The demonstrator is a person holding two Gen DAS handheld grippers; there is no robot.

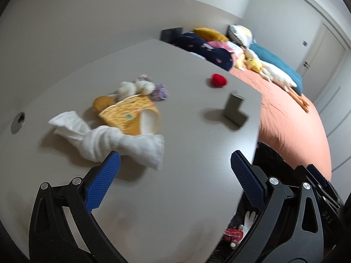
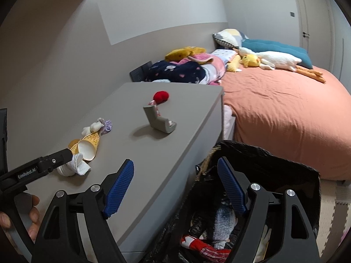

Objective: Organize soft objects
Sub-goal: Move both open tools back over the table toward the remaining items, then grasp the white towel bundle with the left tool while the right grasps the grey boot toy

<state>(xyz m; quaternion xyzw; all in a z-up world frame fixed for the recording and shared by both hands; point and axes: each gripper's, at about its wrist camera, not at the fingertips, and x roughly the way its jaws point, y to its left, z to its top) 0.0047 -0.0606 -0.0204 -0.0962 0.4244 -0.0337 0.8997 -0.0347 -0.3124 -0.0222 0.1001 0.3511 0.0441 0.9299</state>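
A twisted white cloth (image 1: 105, 140) (image 2: 73, 167) lies on the grey table (image 1: 175, 197). Behind it are a yellow patterned bib-like piece (image 1: 131, 114) (image 2: 88, 144), small white plush toys (image 1: 133, 87) and a purple soft thing (image 1: 160, 91). Farther right sits a red plush (image 1: 218, 80) (image 2: 161, 96). My left gripper (image 1: 175, 160) is open just in front of the cloth, its left finger (image 1: 103, 182) at the cloth's near edge. My right gripper (image 2: 175, 164) is open and empty over the table's edge and a black bag (image 2: 274, 164).
A grey L-shaped block (image 1: 234, 109) (image 2: 159, 120) stands mid-table. The bag holds a grey striped plush (image 2: 223, 219) and a red plaid item (image 2: 204, 247). A bed with an orange sheet (image 2: 285, 114) carries a goose plush (image 2: 278, 60), pillows and heaped blankets (image 2: 186, 70). A hand (image 2: 33, 214) holds the left gripper.
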